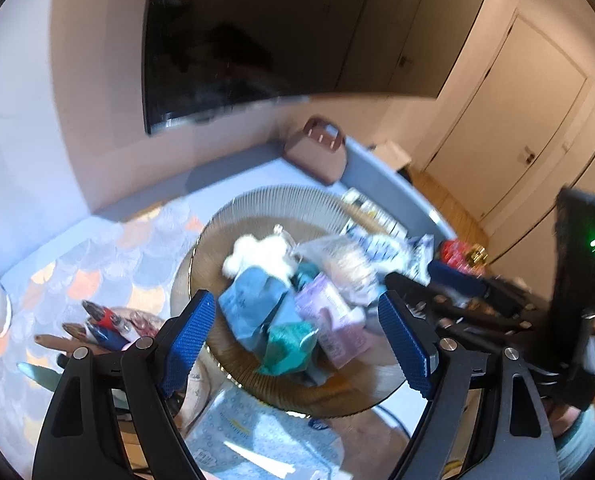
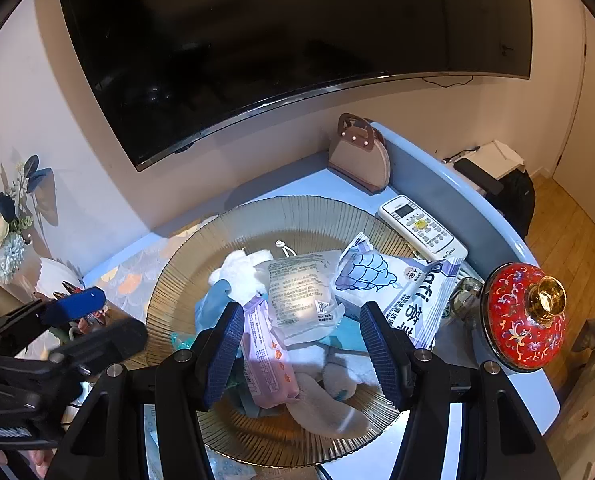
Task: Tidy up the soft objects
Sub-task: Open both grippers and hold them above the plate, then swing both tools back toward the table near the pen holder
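Soft packets and plush heaped on a ribbed glass plate, both grippers hovering with nothing held.

The ribbed plate (image 2: 297, 212) rests on a pale blue table (image 2: 509, 392) against a cream wall under a dark television (image 2: 281, 40). Piled on it are a white plush toy (image 2: 237, 272), a clear sealed packet (image 2: 301, 292), a pink tissue pack (image 2: 265, 356), a white-and-purple wipes pack (image 2: 401, 284) and a grey sock (image 2: 329, 404). A remote control (image 2: 421, 226), a red lidded jar (image 2: 523, 316) and a small brown handbag (image 2: 361, 160) stand around the plate; wooden floor and doors lie to the right. The left gripper (image 1: 309, 340) is spread wide above the heap; the right gripper (image 2: 301, 352) is partly open, straddling the pile without clamping.
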Available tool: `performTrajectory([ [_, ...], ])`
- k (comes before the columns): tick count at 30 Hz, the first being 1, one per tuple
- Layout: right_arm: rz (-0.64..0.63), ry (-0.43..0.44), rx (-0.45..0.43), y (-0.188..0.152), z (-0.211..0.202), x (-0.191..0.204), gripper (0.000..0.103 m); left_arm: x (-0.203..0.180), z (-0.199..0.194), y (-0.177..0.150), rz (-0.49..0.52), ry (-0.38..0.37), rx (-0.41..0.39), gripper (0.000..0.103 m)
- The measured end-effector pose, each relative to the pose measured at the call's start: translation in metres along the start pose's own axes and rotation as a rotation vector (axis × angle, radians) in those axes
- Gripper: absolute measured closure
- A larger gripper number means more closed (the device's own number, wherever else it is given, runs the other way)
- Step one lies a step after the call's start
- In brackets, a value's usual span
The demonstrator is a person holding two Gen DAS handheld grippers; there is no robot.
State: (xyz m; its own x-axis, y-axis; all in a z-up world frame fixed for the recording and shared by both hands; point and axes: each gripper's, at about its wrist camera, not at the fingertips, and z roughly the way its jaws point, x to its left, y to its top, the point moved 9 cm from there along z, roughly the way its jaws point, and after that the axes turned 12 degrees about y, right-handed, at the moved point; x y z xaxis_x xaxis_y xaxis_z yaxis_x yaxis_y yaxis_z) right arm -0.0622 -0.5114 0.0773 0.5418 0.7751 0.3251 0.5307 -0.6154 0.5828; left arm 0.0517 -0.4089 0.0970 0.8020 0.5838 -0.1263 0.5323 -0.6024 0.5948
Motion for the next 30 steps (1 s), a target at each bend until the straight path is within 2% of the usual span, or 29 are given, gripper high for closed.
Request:
performTrajectory([
  [4, -0.004, 0.019, -0.016, 0.003, -0.005, 0.005, 0.044, 0.014, -0.03, 0.015, -0.058, -0.019, -0.109, 0.021],
  [7, -0.044, 0.053, -0.049, 0.007, -0.013, 0.019, 0.044, 0.048, -0.071, 0.024, -0.174, -0.043, -0.223, 0.021],
  [10, -0.085, 0.084, -0.091, 0.012, -0.022, 0.037, 0.043, 0.091, -0.107, 0.026, -0.297, -0.026, -0.318, 0.02],
  [12, -0.101, 0.133, -0.126, 0.015, -0.029, 0.054, 0.041, 0.131, -0.129, 0.019, -0.393, 0.022, -0.372, 0.011],
  [13, -0.103, 0.189, -0.146, 0.016, -0.034, 0.068, 0.036, 0.149, -0.132, 0.013, -0.424, 0.057, -0.375, 0.006],
  [15, -0.107, 0.284, -0.16, 0.014, -0.038, 0.092, 0.029, 0.184, -0.124, -0.01, -0.466, 0.158, -0.308, 0.005],
  [16, -0.122, 0.358, -0.161, 0.009, -0.039, 0.112, 0.027, 0.203, -0.113, -0.032, -0.484, 0.22, -0.232, 0.005],
  [17, -0.158, 0.424, -0.151, 0.001, -0.039, 0.135, 0.027, 0.213, -0.105, -0.047, -0.492, 0.247, -0.186, 0.005],
  [18, -0.199, 0.455, -0.138, -0.006, -0.038, 0.151, 0.027, 0.223, -0.094, -0.065, -0.502, 0.273, -0.137, 0.005],
  [21, -0.418, 0.487, -0.078, -0.04, -0.026, 0.209, 0.027, 0.244, -0.046, -0.131, -0.508, 0.36, 0.056, 0.005],
  [23, -0.53, 0.492, -0.046, -0.062, -0.017, 0.235, 0.027, 0.246, -0.015, -0.168, -0.48, 0.39, 0.168, 0.005],
  [25, -0.62, 0.483, -0.008, -0.083, -0.005, 0.254, 0.027, 0.241, -0.002, -0.183, -0.441, 0.403, 0.194, 0.005],
  [30, -0.87, 0.389, 0.011, -0.125, 0.014, 0.29, 0.027, 0.216, 0.019, -0.181, -0.302, 0.429, 0.147, 0.005],
])
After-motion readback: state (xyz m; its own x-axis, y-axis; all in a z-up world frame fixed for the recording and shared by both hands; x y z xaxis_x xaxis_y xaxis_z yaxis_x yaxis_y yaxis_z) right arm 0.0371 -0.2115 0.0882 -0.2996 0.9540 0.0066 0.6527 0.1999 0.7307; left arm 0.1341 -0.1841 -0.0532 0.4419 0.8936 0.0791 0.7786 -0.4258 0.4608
